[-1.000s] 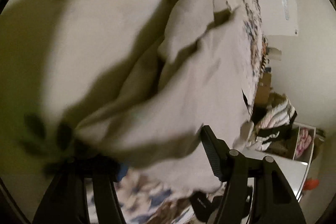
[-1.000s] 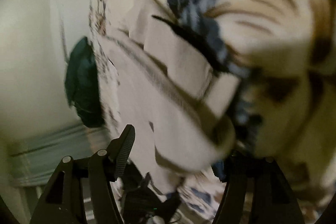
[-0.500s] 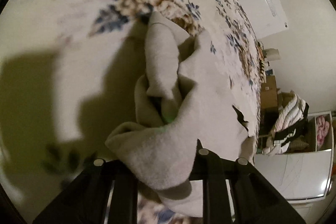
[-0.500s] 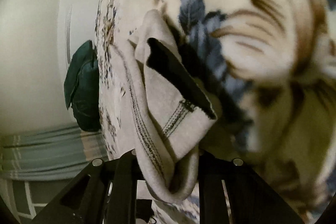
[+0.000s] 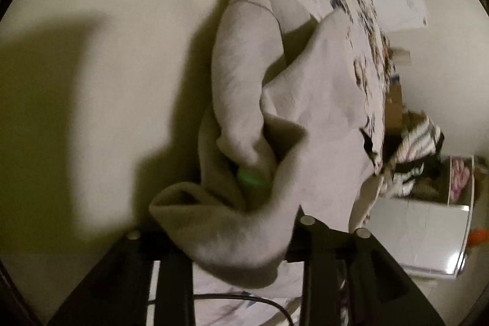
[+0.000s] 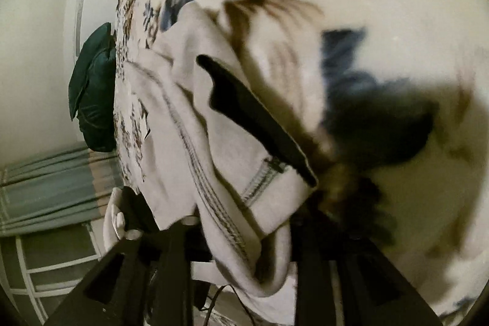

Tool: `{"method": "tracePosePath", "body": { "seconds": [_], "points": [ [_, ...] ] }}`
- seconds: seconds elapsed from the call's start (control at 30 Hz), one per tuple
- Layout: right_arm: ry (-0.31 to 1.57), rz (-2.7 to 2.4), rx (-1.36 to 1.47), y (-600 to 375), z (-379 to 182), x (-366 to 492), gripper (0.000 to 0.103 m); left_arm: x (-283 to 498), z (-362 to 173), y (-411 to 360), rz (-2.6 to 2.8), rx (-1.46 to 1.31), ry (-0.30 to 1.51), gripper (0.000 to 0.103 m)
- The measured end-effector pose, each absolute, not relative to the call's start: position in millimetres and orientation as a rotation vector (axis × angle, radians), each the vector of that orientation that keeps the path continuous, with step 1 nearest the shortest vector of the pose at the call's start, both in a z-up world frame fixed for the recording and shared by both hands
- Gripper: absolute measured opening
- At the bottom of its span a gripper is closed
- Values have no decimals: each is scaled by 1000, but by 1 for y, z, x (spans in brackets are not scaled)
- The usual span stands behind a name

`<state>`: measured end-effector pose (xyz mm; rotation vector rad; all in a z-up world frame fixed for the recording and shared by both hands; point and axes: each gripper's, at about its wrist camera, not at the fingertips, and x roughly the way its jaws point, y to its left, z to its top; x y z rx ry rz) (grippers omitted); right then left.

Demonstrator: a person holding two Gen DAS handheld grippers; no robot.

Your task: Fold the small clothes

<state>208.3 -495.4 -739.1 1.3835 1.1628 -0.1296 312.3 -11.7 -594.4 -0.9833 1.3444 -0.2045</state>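
- Left wrist view: bare cream blanket (image 5: 107,81) lies open to the left of the bunched beige garment (image 5: 305,112); only a shadow crosses it.
- The garment fills the gap between the left gripper (image 5: 241,237) arms.
- Right edge: a striped clothes pile (image 5: 412,148) and a white cabinet (image 5: 428,234) crowd the bedside.
- Right wrist view: the green cushion (image 6: 94,90) sits at the bed's far edge; floral blanket to the right lies unobstructed.

A floral blanket (image 6: 382,29) fills most of both frames. A dark green cushion (image 6: 93,90) sits at mid-left, pale green curtains (image 6: 52,188) below it. Striped laundry (image 5: 418,142) piles at right.
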Motion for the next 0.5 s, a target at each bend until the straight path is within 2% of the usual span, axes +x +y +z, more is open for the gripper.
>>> {"method": "tracePosePath", "body": {
  "seconds": [0.03,0.1,0.17,0.33,0.47,0.5],
  "points": [
    [1126,-115,1418,-497,-742,207,46,313,-591,-11,-219,-969,1357,30],
    [1042,-87,1449,-500,-747,210,53,312,-579,-11,-235,-913,1399,37],
    [983,-87,1472,-501,-752,209,53,304,-559,-8,-217,-832,1423,49],
    [835,-116,1608,-495,-764,192,53,290,-499,-12,-39,-450,1390,50],
    [822,-133,1655,-486,-766,171,53,318,-491,-55,-141,-277,1344,52],
    [837,-157,1637,-486,-765,165,39,326,-496,-65,-176,-261,1345,52]
  ]
}}
